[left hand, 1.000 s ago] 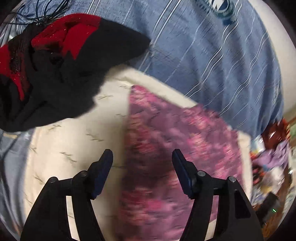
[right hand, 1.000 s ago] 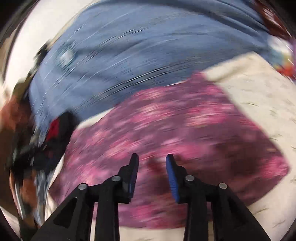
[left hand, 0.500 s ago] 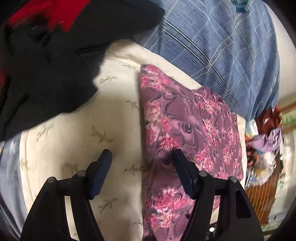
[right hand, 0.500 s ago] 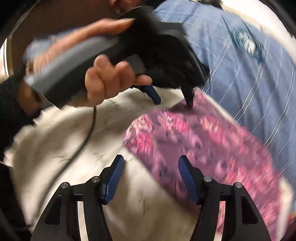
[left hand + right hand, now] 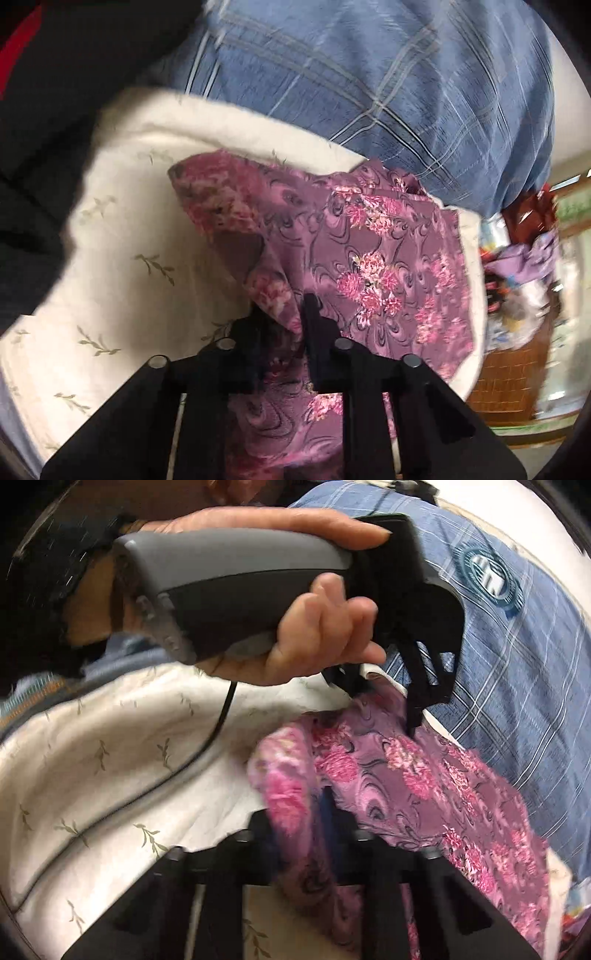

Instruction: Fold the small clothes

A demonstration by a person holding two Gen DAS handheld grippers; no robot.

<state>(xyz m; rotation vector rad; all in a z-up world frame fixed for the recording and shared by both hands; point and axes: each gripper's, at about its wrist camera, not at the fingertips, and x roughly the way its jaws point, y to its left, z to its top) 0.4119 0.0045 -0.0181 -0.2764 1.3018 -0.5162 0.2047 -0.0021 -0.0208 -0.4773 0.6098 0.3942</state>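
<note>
Now, left view: left gripper [image 5: 282, 325] pinched on purple cloth [image 5: 384, 258] edge, lower centre, jaws just closed, ready for lifting. Right view: right gripper [image 5: 299, 830] pinched on cloth fold, lower centre; cloth on cream sheet [image 5: 110, 775].

Cream sheet [image 5: 122, 236] with small leaf sprigs as work surface. Blue plaid fabric [image 5: 369, 85] behind it, round emblem [image 5: 489, 579] on it. Black-and-red cloth [image 5: 44, 110] at left edge. Black cable [image 5: 177, 771] across sheet. Blurred clutter [image 5: 524, 280] far right.
</note>
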